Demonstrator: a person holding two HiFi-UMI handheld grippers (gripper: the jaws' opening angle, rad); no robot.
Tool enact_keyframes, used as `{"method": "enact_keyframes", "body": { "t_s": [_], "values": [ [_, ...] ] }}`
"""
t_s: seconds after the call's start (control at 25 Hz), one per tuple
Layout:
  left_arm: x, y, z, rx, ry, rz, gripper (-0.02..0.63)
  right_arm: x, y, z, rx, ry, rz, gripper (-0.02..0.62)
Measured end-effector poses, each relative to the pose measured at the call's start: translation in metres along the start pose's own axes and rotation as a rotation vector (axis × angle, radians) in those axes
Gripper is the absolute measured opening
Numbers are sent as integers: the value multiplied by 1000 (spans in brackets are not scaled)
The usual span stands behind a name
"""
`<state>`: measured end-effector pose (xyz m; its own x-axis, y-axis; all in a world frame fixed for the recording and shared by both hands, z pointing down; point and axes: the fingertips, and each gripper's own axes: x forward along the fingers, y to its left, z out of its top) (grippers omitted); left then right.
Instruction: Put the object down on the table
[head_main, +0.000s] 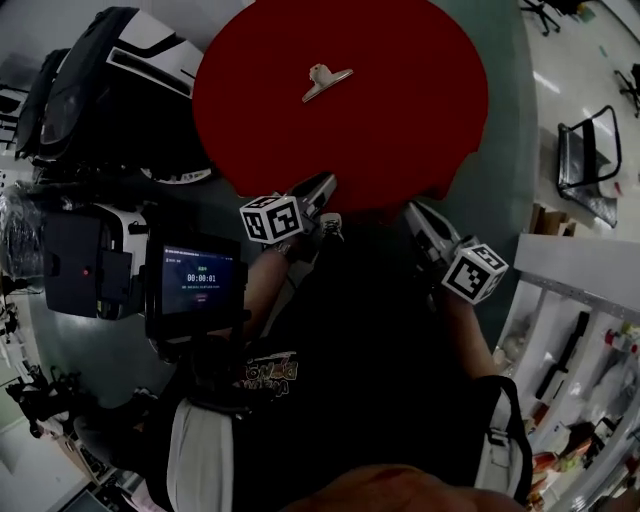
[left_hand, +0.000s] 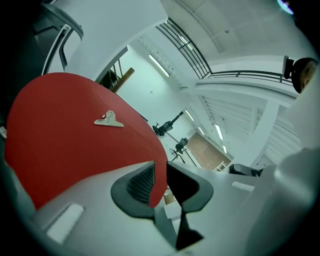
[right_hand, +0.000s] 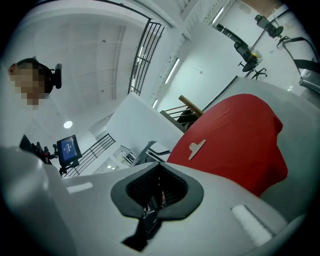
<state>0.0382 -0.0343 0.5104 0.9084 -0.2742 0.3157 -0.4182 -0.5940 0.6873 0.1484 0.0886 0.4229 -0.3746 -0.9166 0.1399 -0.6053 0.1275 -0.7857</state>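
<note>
Red table (head_main: 400, 100) bears a metal clip (head_main: 326, 80), black-and-white equipment (head_main: 110, 90) beside it

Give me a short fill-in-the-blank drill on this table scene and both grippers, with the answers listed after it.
1. The metal clip lies on a round table whose top is the colour ___.
2. The jaws of the right gripper are ___, with nothing held in them.
3. The jaws of the left gripper stand slightly apart, and between them there is ___.

Missing words: red; shut; nothing
</note>
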Motion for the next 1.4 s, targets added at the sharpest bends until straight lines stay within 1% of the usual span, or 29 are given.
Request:
{"method": "enact_keyframes", "body": {
  "t_s": [0.12, 0.2, 0.28, 0.36, 0.44, 0.56, 0.64, 0.72, 0.84, 0.96, 1.04, 1.12, 1.2, 1.28, 1.4],
  "values": [
    [28, 38, 31, 22, 34, 8, 77, 35, -14, 22, 16, -23, -48, 6],
    [48, 63, 57, 46, 46, 10, 78, 65, -23, 35, 6, -13, -68, 8],
    [64, 88, 84, 56, 55, 11, 80, 103, -34, 44, -16, 13, -85, 29],
    [74, 112, 104, 44, 65, 9, 80, 142, -49, 48, -48, 47, -112, 31],
    [84, 137, 120, 50, 79, 13, 81, 180, -58, 51, -69, 85, -122, 31],
    [108, 170, 147, 113, 105, 28, 105, 226, -50, 51, -87, 141, -100, 31],
    [125, 183, 163, 176, 121, 45, 118, 237, -42, 48, -90, 165, -88, 31],
    [145, 196, 174, 233, 145, 70, 118, 235, -44, 45, -67, 175, -96, 31],
    [175, 221, 182, 309, 208, 106, 118, 218, -60, 45, -20, 163, -143, 31],
    [203, 235, 183, 369, 288, 112, 120, 193, -83, 54, 24, 127, -203, 29],
    [219, 240, 172, 359, 350, 91, 119, 175, -96, 57, 51, 103, -233, 29],
    [230, 245, 158, 320, 417, 70, 119, 164, -105, 58, 70, 86, -253, 29],
    [234, 247, 150, 280, 458, 58, 111, 158, -112, 56, 92, 75, -259, 29],
    [235, 247, 146, 217, 464, 37, 89, 154, -116, 55, 107, 76, -262, 29],
    [234, 249, 146, 86, 443, 22, 77, 151, -123, 52, 129, 77, -260, 29]
  ]
}}
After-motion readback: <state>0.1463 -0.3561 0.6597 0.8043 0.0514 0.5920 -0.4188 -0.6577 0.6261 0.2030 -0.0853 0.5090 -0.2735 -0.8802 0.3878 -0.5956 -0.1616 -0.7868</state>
